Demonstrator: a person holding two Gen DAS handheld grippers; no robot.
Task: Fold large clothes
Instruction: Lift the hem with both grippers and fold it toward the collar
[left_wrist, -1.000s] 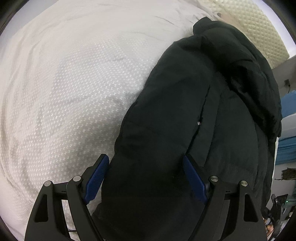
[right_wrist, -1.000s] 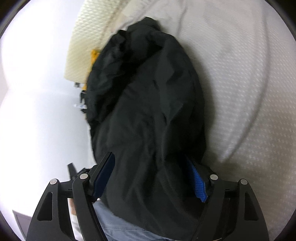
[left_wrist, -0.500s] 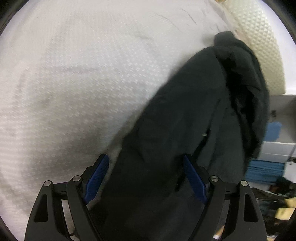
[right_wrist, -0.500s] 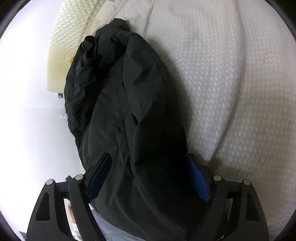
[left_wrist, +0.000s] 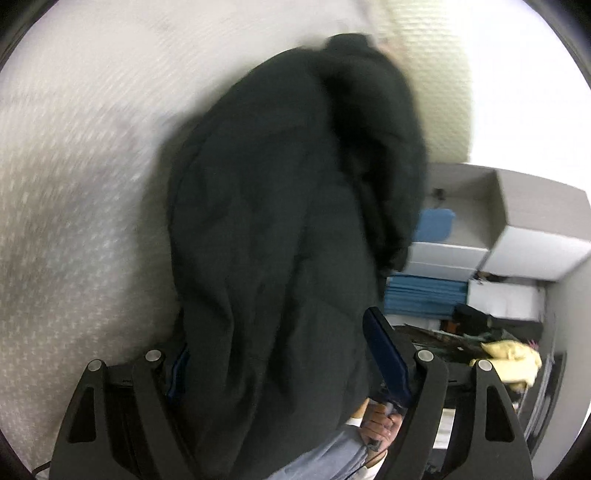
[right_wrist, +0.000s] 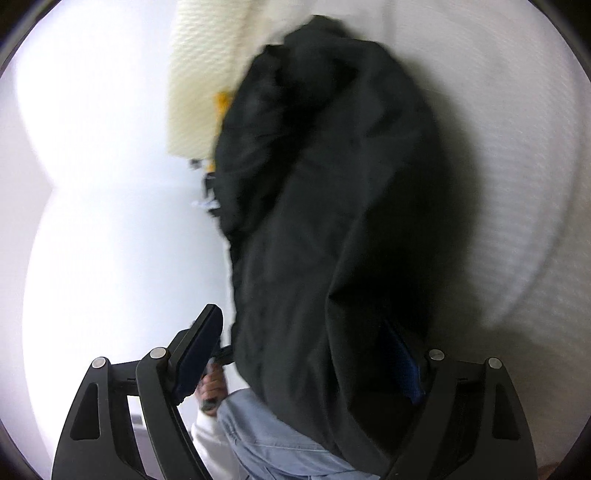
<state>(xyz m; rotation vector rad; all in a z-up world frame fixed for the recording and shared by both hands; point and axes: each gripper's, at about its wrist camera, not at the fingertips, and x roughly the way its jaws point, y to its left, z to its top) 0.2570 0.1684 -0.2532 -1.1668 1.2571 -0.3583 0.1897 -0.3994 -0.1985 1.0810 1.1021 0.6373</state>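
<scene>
The bulky black padded jacket (left_wrist: 280, 229) has swung toward the white bed's (left_wrist: 74, 192) edge; both grippers' jaws gape around it, the right's just widening.

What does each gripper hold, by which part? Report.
The near end of the black jacket lies between both pairs of jaws. The right gripper has just been opening, one pad clear: no grip. Whether the left gripper grips it cannot be told.

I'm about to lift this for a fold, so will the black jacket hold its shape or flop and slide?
The jacket will probably flop: it lies in soft creases and drapes off the bed. Its puffy bulk suggests it is light for its size. The smooth shell may slip, so take a thick bunch.
</scene>
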